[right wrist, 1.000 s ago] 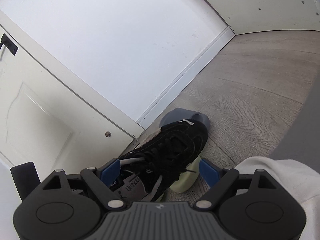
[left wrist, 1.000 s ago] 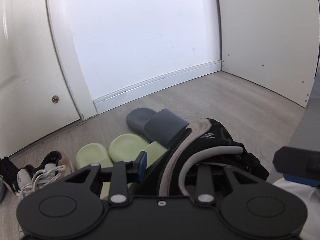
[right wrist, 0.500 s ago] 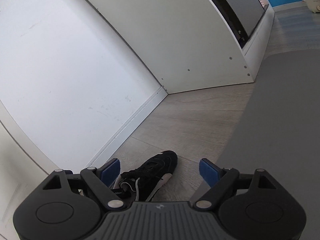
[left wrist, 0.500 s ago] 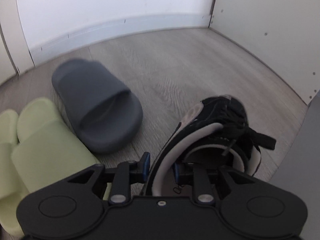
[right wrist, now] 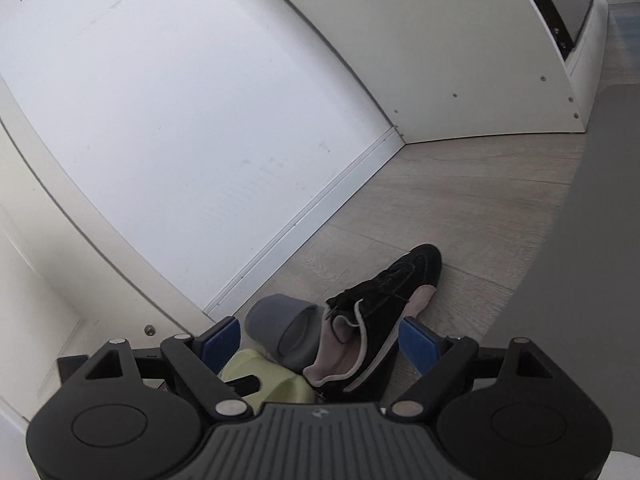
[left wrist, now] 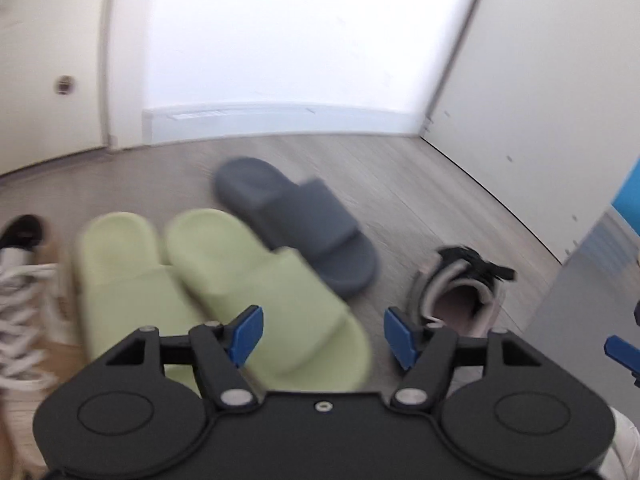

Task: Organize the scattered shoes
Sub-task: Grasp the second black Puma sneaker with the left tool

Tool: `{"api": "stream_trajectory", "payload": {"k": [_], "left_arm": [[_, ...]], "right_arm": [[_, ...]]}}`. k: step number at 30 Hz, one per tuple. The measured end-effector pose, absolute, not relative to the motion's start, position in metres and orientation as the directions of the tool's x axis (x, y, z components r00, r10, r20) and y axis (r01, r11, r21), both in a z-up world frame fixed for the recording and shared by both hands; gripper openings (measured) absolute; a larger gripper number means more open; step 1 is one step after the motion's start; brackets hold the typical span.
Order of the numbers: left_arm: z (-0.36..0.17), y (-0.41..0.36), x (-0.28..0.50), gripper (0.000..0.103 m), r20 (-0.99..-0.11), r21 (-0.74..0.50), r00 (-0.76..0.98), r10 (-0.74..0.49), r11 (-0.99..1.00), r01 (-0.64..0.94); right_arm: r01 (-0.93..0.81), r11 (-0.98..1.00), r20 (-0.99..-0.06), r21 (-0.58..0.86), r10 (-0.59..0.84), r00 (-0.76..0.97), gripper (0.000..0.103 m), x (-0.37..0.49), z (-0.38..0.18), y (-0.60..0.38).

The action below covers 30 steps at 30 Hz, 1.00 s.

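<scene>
jaws of both grippers spread wide, empty; black sneaker [right wrist: 380, 304] on floor [right wrist: 480, 200].

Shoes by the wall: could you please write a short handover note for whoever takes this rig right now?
Left gripper: open, holding nothing.
Right gripper: open, holding nothing.
Black sneaker lies on the floor, right of the grey slide.
Two green slides lie side by side; a white-laced sneaker lies at far left.
Done: black sneaker set down.
Left: probably find the mates of the grey slide and both sneakers, none in view, and line the pairs up.
</scene>
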<state>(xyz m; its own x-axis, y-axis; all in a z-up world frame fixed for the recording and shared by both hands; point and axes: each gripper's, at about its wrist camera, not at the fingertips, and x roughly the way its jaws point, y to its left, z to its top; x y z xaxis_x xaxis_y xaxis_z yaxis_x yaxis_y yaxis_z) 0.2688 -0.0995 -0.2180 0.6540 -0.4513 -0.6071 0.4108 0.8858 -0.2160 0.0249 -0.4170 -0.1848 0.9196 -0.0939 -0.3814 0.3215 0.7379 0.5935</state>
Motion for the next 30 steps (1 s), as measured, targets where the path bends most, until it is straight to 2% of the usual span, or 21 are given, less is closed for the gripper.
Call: {"api": "stream_trajectory", "payload": {"k": [2, 4, 8, 10, 12, 16, 19, 21, 22, 23, 25, 26, 30], "left_arm": [[-0.217, -0.037, 0.286, 0.081, -0.601, -0.124, 0.745, -0.289, 0.955, 0.271], [-0.220, 0.027, 0.309, 0.081, -0.618, -0.128, 0.764, -0.184, 0.983, 0.133], [-0.229, 0.138, 0.366, 0.081, -0.680, -0.232, 0.726, -0.102, 0.969, -0.082], [-0.236, 0.191, 0.401, 0.081, -0.715, -0.315, 0.691, -0.105, 0.931, -0.185], [-0.244, 0.220, 0.434, 0.081, -0.731, -0.327, 0.678, -0.081, 0.913, -0.244], [-0.262, 0.257, 0.494, 0.081, -0.778, -0.270, 0.628, 0.020, 0.892, -0.363], [-0.278, 0.273, 0.530, 0.081, -0.819, -0.309, 0.573, -0.041, 0.871, -0.380], [-0.284, 0.270, 0.548, 0.089, -0.833, -0.291, 0.551, -0.053, 0.889, -0.353], [-0.284, 0.267, 0.554, 0.089, -0.831, -0.289, 0.552, -0.061, 0.896, -0.336], [-0.286, 0.265, 0.554, 0.089, -0.829, -0.295, 0.556, -0.067, 0.896, -0.331], [-0.283, 0.270, 0.547, 0.080, -0.821, -0.337, 0.564, -0.089, 0.873, -0.353], [-0.282, 0.274, 0.543, 0.075, -0.809, -0.353, 0.578, -0.111, 0.876, -0.327], [-0.276, 0.287, 0.521, 0.077, -0.790, -0.342, 0.606, -0.094, 0.887, -0.309]], "right_arm": [[0.289, 0.755, -0.387, 0.589, -0.051, 0.920, 0.087, 0.035, -0.184, -0.404], [0.239, 0.773, -0.398, 0.587, 0.019, 0.917, 0.087, 0.050, -0.184, -0.382], [0.146, 0.780, -0.419, 0.608, 0.160, 0.894, 0.087, 0.077, -0.190, -0.342], [0.117, 0.781, -0.434, 0.613, 0.210, 0.876, 0.087, 0.088, -0.193, -0.324], [0.108, 0.796, -0.466, 0.595, 0.232, 0.854, 0.087, 0.100, -0.199, -0.307], [0.095, 0.833, -0.548, 0.545, 0.268, 0.793, 0.087, 0.127, -0.213, -0.271], [0.107, 0.861, -0.603, 0.497, 0.254, 0.756, 0.087, 0.145, -0.223, -0.252], [0.125, 0.902, -0.634, 0.413, 0.187, 0.750, 0.087, 0.157, -0.228, -0.241], [0.120, 0.929, -0.646, 0.350, 0.147, 0.749, 0.087, 0.163, -0.228, -0.235], [0.098, 0.954, -0.651, 0.285, 0.117, 0.750, 0.087, 0.168, -0.228, -0.228], [0.001, 0.990, -0.635, 0.142, 0.090, 0.767, 0.087, 0.182, -0.227, -0.210], [-0.055, 0.993, -0.618, 0.106, 0.109, 0.779, 0.087, 0.187, -0.225, -0.203], [-0.281, 0.956, -0.551, 0.081, 0.278, 0.787, 0.087, 0.201, -0.218, -0.185]]}}
